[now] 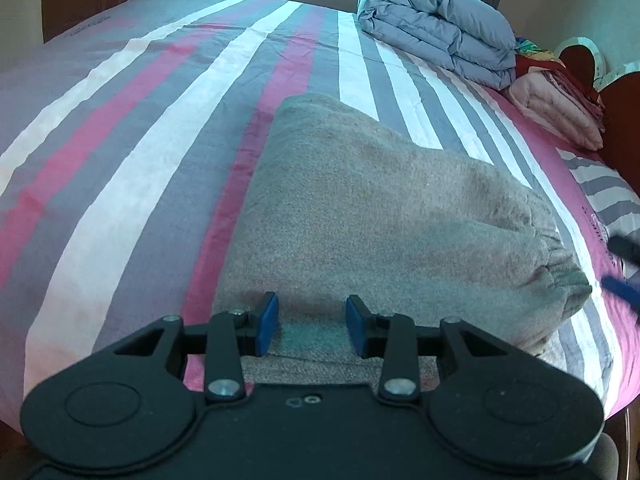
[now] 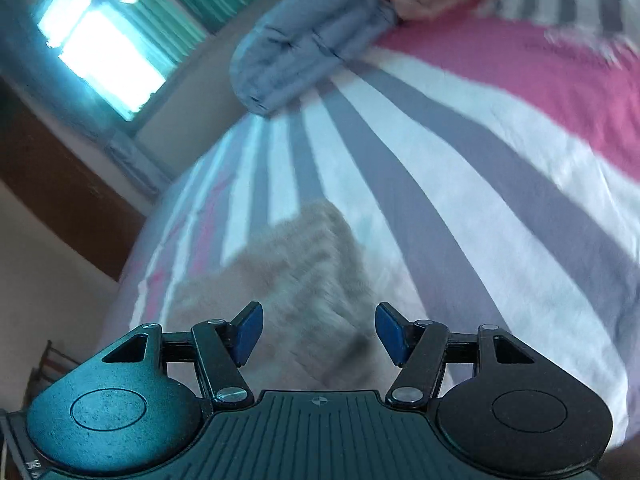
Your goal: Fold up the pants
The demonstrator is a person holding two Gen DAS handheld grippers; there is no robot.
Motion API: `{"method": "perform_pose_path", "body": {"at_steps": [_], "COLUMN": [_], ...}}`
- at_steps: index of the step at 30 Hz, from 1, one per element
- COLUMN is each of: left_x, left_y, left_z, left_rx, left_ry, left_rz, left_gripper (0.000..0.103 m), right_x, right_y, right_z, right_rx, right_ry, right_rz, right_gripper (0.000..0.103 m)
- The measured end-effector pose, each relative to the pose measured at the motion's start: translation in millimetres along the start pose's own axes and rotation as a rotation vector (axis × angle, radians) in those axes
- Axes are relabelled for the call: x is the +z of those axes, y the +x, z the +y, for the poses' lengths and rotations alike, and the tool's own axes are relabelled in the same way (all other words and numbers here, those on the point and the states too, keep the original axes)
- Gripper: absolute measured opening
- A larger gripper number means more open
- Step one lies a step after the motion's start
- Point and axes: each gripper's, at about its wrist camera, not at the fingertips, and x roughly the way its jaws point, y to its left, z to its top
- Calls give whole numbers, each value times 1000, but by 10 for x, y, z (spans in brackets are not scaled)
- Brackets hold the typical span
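Grey-beige fleece pants (image 1: 380,208) lie on the striped pink, white and grey bedsheet (image 1: 132,148), already doubled into a compact oblong bundle with the gathered waistband at its right end. By my judgement the fold is largely made and the bundle sits flat for squaring or a last turn.

Relative to the pants: a folded blue-grey quilted duvet (image 1: 436,28) rests well beyond them at the far side of the bed, with a folded pale pink blanket (image 1: 556,108) to its right, both well apart from the bundle.

The left gripper (image 1: 312,324) hangs low at the near edge of the pants, level and pointing along their length. Its blue pads (image 1: 267,326) stand apart with fleece lying between them; nothing is pinched. This placement suits taking up the near edge.

The right gripper (image 2: 318,332) is seen in a blurred view, tilted, at the waistband end of the pants (image 2: 296,276). Its jaws are spread wide and hold nothing. Whether it touches the cloth cannot be told. In the left view its blue finger (image 1: 622,290) shows just beside the waistband.
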Motion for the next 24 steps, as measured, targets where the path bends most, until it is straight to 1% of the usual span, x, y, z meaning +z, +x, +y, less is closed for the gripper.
{"method": "perform_pose_path", "body": {"at_steps": [1, 3, 6, 9, 11, 12, 14, 15, 16, 18, 22, 24], "left_x": [-1, -4, -11, -9, -13, -25, -48, -64, -77, -101, -115, -119], "left_y": [-3, -7, -7, -1, 7, 10, 8, 5, 0, -6, -37, -71], "left_z": [3, 11, 0, -7, -2, 2, -13, -29, -47, -75, -57, -41], "left_rx": [-4, -11, -9, -7, -9, -12, -17, -18, -13, -2, -8, -10], "left_ry": [0, -6, -3, 3, 4, 6, 15, 24, 35, 56, 55, 50], "left_rz": [1, 4, 2, 3, 3, 1, 2, 3, 1, -3, 1, -2], "left_gripper": [31, 32, 32, 32, 33, 34, 34, 34, 34, 34, 34, 34], "right_x": [28, 57, 96, 83, -102, -196, -457, -562, -656, -698, -626, -602], "right_y": [22, 112, 379, 690, 869, 975, 1137, 1156, 1126, 1065, 1026, 946], "right_z": [118, 361, 685, 866, 836, 792, 548, 447, 342, 252, 213, 296], "right_rx": [1, -10, -46, -91, -131, -144, -181, -185, -170, -149, -122, -141], "right_ry": [-44, -129, -253, -360, -418, -440, -479, -494, -506, -509, -494, -532], "right_rz": [-4, 5, 4, 8, 37, 65, 142, 154, 138, 120, 138, 126], "right_gripper": [62, 62, 62, 62, 62, 62, 62, 62, 62, 62, 62, 62]}}
